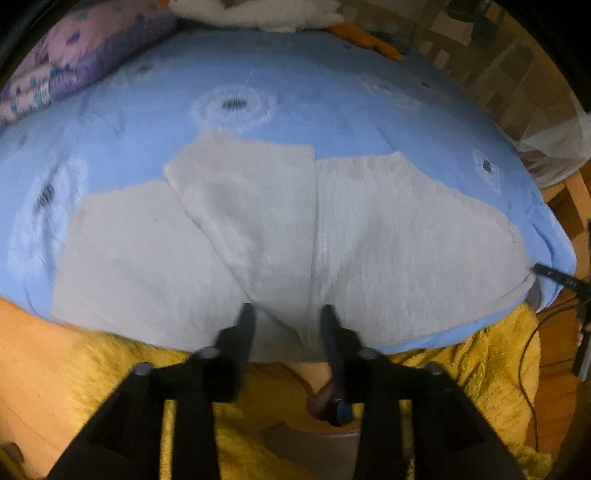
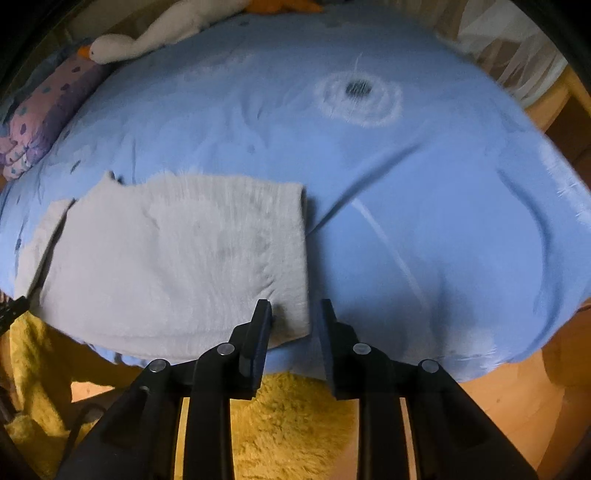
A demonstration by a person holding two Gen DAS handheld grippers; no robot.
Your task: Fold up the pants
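Light grey pants [image 1: 369, 240] lie flat on a blue bed sheet [image 1: 295, 74], near its front edge, with one layer folded over the middle. My left gripper [image 1: 288, 314] hovers over the pants' near edge, open, with cloth showing in the gap but nothing pinched. In the right wrist view the same pants [image 2: 166, 258] fill the left half. My right gripper [image 2: 295, 310] stands open over their near right corner, and the fabric edge runs between the fingers without being pressed. The right gripper's black tip [image 1: 550, 275] also shows at the pants' right edge.
A purple patterned pillow [image 1: 74, 59] and a white plush goose [image 2: 147, 33] lie at the far side of the bed. A yellow shaggy rug [image 2: 288, 406] covers the wooden floor [image 2: 517, 406] below the bed edge. A dark cable [image 1: 524, 362] trails at right.
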